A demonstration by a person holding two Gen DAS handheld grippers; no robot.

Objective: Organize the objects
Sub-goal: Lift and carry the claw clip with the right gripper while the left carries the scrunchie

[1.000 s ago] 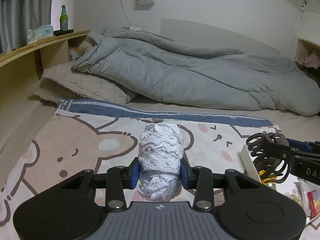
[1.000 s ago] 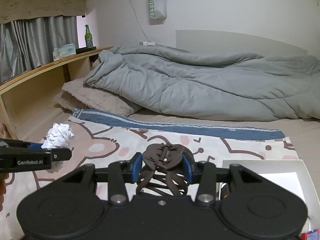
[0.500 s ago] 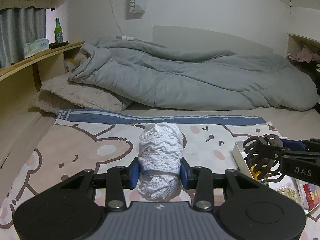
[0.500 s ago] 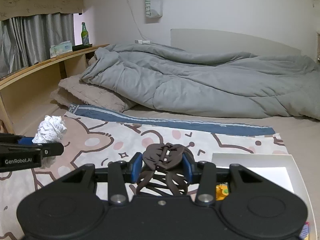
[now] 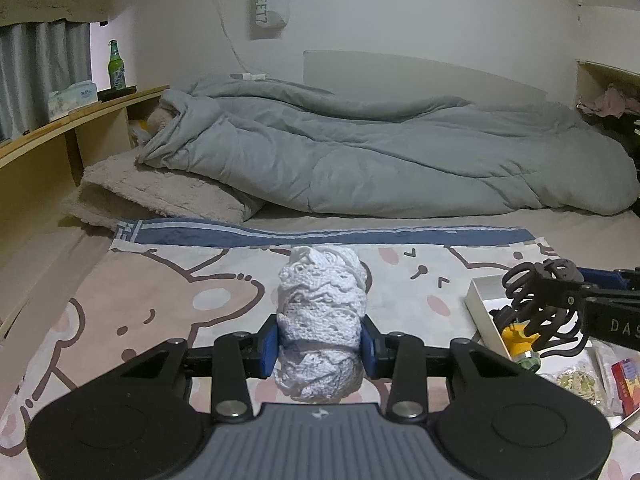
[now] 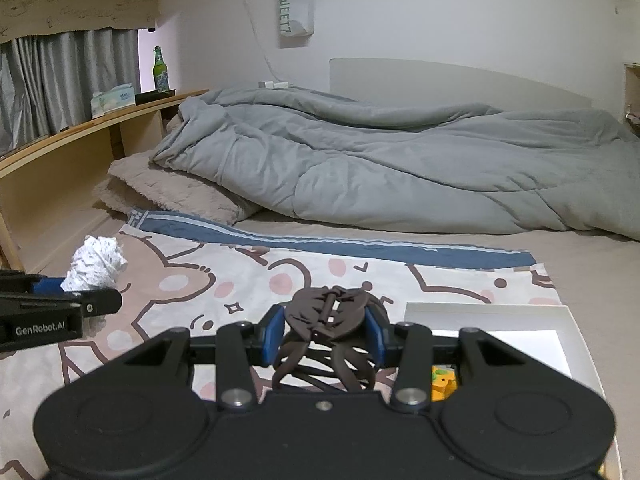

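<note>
Still clamped, our left gripper (image 5: 320, 344) pinched a bundle of white lace (image 5: 321, 320) between its blue pads, while our right gripper (image 6: 325, 334) squeezed a brown claw hair clip (image 6: 327, 332), neither grip having loosened over the past second. Both loads hung clear above the bear-print blanket (image 5: 160, 300). Compared with a second before, we had drawn both tools slightly back and up: more of the blanket's blue border showed, and the white box (image 6: 500, 322) lay fuller in the right view, a yellow item (image 6: 444, 386) visible inside it beneath the clip. Beyond, the grey duvet (image 5: 380, 160) remained heaped on the bed, and a green bottle (image 5: 116, 66) stood on the wooden shelf (image 5: 80, 120) as before.
</note>
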